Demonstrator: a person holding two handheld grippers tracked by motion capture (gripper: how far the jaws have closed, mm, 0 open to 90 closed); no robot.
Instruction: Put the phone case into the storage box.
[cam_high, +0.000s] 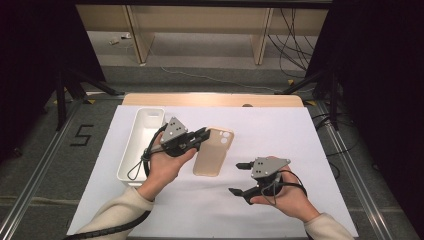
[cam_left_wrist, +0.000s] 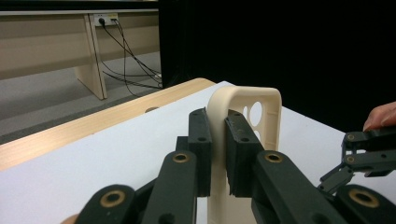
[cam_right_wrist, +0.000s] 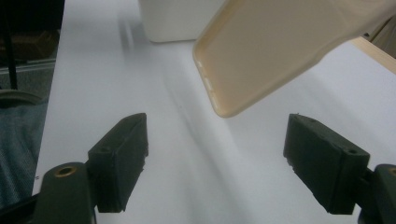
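A beige phone case with round camera holes hangs over the white table cover, held by its left edge. My left gripper is shut on that edge; in the left gripper view the two black pads pinch the case wall between them. My right gripper sits lower right of the case, apart from it, jaws wide open with nothing between them. In the right gripper view the case floats beyond the spread pads.
A white rectangular tray lies left of the left hand, and its wall appears in the right gripper view. The white cover spans the wooden table. Dark stands and cables surround the table on the floor.
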